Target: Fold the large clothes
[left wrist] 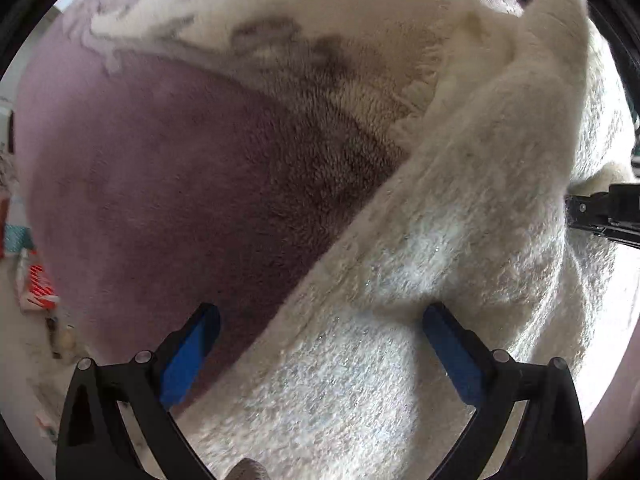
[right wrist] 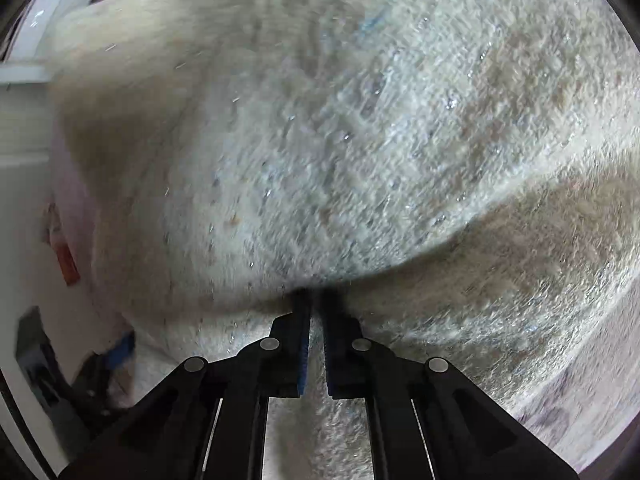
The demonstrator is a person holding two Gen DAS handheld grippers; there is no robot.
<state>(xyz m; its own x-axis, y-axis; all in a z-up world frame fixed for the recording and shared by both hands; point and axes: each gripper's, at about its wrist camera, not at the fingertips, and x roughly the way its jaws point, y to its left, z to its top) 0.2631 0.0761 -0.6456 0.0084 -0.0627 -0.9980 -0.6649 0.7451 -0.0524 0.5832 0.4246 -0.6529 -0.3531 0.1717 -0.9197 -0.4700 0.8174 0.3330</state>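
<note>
While the left gripper point(left wrist: 320, 330) stood with jaws spread wide and gripping nothing, a cream fleece garment point(left wrist: 460, 208) lay beneath and ahead of it, draped over mauve plush fabric point(left wrist: 160, 184). Right gripper point(right wrist: 316, 312) was clenched on a fold of the same fleece, which filled its view; its body showed at the right edge of the left view. Judged risk: thick pile held by one pinch only could creep out under the garment's own weight, or the unsupported side could sag and skew the fold.
</note>
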